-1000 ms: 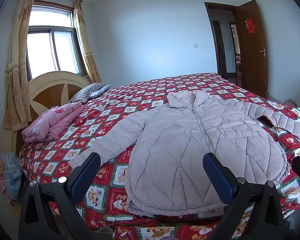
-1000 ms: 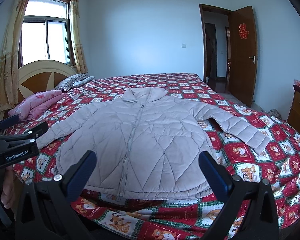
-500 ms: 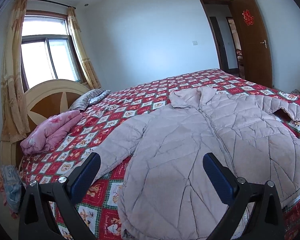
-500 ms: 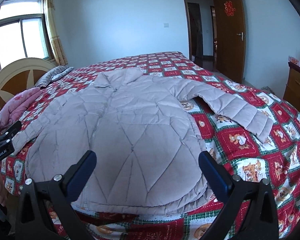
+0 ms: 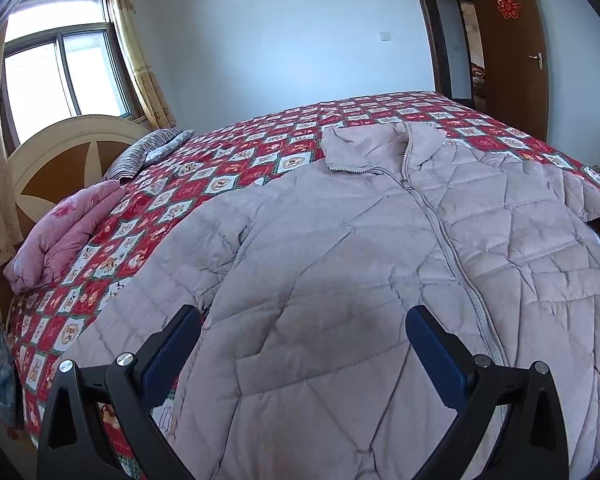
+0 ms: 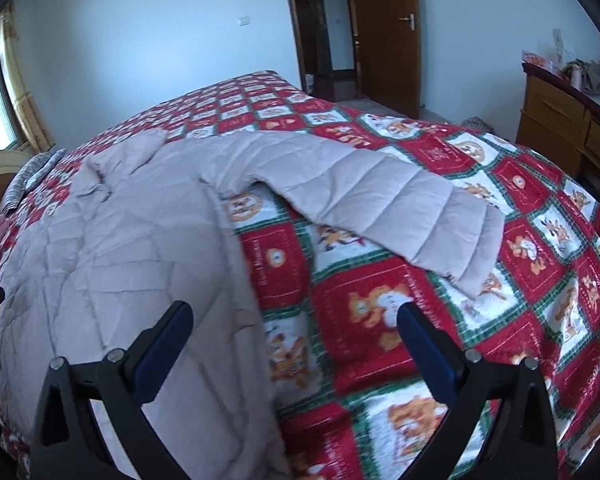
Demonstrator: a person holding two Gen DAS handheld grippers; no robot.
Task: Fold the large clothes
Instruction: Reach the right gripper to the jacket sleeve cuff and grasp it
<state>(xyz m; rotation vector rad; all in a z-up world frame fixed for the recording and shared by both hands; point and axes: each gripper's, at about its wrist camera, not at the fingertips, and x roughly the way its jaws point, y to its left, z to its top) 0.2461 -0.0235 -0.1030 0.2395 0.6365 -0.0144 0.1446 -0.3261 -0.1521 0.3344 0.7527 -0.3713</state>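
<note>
A pale pink quilted jacket (image 5: pixel 380 248) lies front up and zipped on the bed, collar toward the far side, sleeves spread. My left gripper (image 5: pixel 302 340) hangs open just above the jacket's left front panel, nothing between its blue pads. In the right wrist view the same jacket (image 6: pixel 120 260) fills the left half and its right sleeve (image 6: pixel 380 204) stretches out over the bedspread. My right gripper (image 6: pixel 294 332) is open above the jacket's right side edge, straddling cloth and bedspread.
The bed carries a red, white and green patterned bedspread (image 6: pixel 380 320). A folded pink blanket (image 5: pixel 64 236) and a striped pillow (image 5: pixel 148 152) lie by the headboard (image 5: pixel 68 152). A wooden dresser (image 6: pixel 568 124) stands at right; an open door (image 6: pixel 384 36) lies beyond the bed.
Both grippers have moved forward and lower over the bed, so the jacket looms larger. The right gripper has swung toward the jacket's right edge and sleeve. Both stay open.
</note>
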